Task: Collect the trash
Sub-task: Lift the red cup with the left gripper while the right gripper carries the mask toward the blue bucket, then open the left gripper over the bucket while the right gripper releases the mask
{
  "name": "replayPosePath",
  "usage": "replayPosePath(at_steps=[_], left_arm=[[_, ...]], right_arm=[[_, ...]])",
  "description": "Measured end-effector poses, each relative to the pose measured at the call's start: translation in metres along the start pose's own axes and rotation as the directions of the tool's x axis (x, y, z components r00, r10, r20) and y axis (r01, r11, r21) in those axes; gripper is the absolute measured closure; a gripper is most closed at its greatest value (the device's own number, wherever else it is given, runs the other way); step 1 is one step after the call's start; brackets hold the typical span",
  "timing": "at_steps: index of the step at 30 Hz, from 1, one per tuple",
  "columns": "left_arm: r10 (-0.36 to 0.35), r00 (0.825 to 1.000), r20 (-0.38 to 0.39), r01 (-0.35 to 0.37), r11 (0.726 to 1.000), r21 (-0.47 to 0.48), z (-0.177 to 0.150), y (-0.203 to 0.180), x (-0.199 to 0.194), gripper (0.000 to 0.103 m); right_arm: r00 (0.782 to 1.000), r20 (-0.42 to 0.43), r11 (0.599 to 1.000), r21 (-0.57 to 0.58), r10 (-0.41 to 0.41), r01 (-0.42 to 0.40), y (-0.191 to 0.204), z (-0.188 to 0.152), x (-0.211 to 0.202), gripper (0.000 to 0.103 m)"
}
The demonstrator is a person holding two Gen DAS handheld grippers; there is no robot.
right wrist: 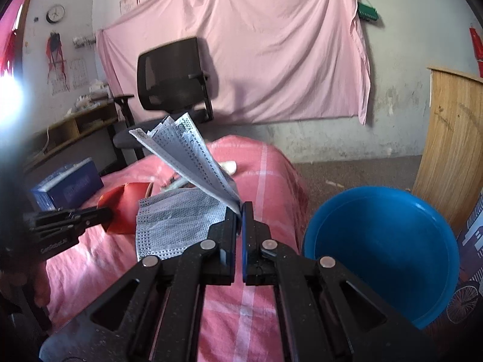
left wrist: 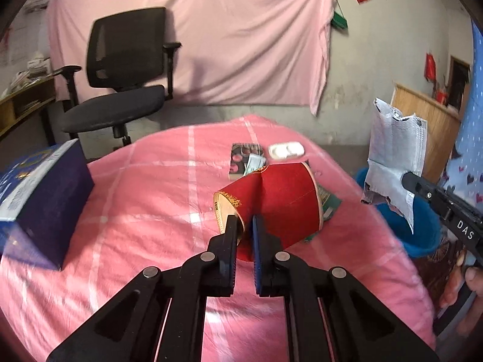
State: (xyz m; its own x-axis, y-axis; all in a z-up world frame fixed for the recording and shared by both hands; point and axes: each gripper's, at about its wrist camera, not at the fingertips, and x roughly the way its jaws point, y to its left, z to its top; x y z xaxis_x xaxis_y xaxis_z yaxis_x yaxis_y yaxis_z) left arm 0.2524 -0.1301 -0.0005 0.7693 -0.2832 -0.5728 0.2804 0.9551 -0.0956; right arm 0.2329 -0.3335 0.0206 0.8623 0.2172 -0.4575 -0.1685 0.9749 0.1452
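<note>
Judged from what lies about, the collecting is partway through. The blue bin [right wrist: 383, 250] beside the bed [left wrist: 126, 199] shows no trash in the part of its inside that is visible, and two pieces are in the grippers but not yet dropped. On the bed, beyond the red paper cup [left wrist: 271, 202], a blister pack [left wrist: 241, 158], a small white case [left wrist: 286, 150] and a green wrapper [left wrist: 329, 203] remain; whether all of these count as trash cannot be told. The dark blue box [left wrist: 39, 193] sits well to the left of the cup.

The left gripper [left wrist: 244, 223] has its fingers [left wrist: 231, 232] clenched on the cup's rim: one finger goes inside the mouth, the other presses the red wall from outside, and the cup is creased and squashed there. The cup lies tipped on its side, still resting on the bed.

The right gripper [right wrist: 241, 211] has its fingers nearly together, pinching grey face masks [right wrist: 184, 211] by an edge; one layer stands up, the rest hangs down over the bed, just left of the bin. The likely next step is swinging the masks over the bin and letting go.
</note>
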Motion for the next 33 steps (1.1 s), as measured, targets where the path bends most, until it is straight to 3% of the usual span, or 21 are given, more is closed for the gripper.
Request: replayPosePath(at_steps=[6,11,15,18,22,26,33], left_arm=[[-0.006,0.988,0.156,0.006,1.000,0.002,0.017,-0.032,-0.034,0.096],[-0.053,0.957,0.286,0.052,0.999,0.011,0.045,-0.071,-0.053,0.096],[-0.118,0.937,0.328,0.105,0.993,0.055,0.059,-0.107,-0.056,0.096],[-0.170,0.936,0.310,0.149,0.985,0.090,0.065,-0.136,-0.045,0.096],[-0.233,0.945,0.232,0.209,0.970,0.122,0.070,-0.174,-0.017,0.096],[-0.265,0.959,0.097,0.254,0.960,0.115,0.068,-0.207,0.025,0.096],[-0.263,0.963,-0.060,0.268,0.959,0.090,0.060,-0.233,0.073,0.096]], right_arm=[[0.984,0.176,0.999,0.012,-0.039,0.038,-0.005,0.010,-0.036,0.087],[0.939,0.310,0.989,0.057,-0.148,0.137,-0.019,0.014,-0.069,0.087],[0.893,0.365,0.965,0.117,-0.262,0.235,-0.041,0.011,-0.095,0.087],[0.868,0.357,0.938,0.168,-0.346,0.304,-0.062,0.006,-0.107,0.087],[0.857,0.266,0.891,0.245,-0.441,0.382,-0.097,0.000,-0.108,0.087],[0.861,0.147,0.848,0.314,-0.487,0.427,-0.130,-0.008,-0.096,0.087],[0.890,-0.022,0.822,0.373,-0.455,0.430,-0.162,-0.022,-0.067,0.084]])
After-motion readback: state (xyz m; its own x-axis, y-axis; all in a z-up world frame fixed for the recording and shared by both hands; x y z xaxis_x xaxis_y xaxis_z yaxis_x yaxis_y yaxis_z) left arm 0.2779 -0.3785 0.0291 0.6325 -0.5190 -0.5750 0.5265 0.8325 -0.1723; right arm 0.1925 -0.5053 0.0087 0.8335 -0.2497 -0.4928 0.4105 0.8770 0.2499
